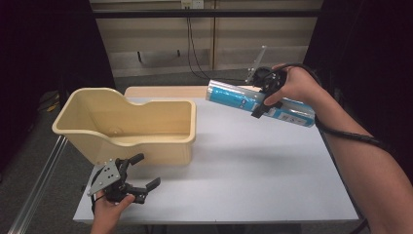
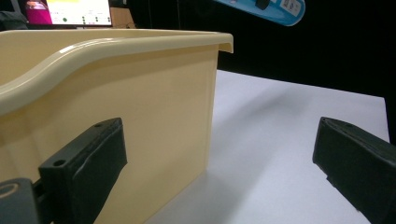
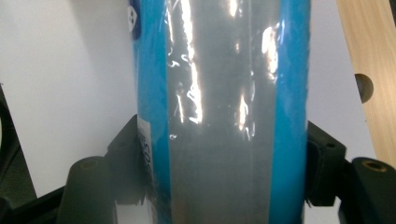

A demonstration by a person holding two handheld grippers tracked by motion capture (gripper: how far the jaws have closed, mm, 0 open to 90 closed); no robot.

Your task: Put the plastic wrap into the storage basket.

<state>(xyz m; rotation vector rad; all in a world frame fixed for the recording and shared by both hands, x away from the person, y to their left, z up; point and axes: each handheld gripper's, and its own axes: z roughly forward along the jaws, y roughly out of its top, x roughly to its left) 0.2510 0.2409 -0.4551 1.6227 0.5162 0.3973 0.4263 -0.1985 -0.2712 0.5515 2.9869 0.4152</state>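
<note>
A long blue and silver tube-shaped package (image 1: 258, 102) hangs in the air over the table's far right, tilted down to the right. My right gripper (image 1: 261, 100) is shut on its middle; in the right gripper view the shiny package (image 3: 219, 116) stands between the two black jaws, which press on its sides. A cream plastic bin (image 1: 131, 124) sits at the left of the table, and its wall (image 2: 116, 116) rises close in the left gripper view. My left gripper (image 1: 141, 173) rests at the front left by the bin's near wall, open with nothing between its jaws. The package's end (image 2: 275, 9) shows high in that view.
The white tabletop (image 1: 253, 165) stretches between the bin and the right edge. A wooden board (image 1: 165, 91) lies along the far edge, seen also as a wooden strip (image 3: 369, 70) with a hole. A cable (image 1: 346, 132) trails from my right gripper.
</note>
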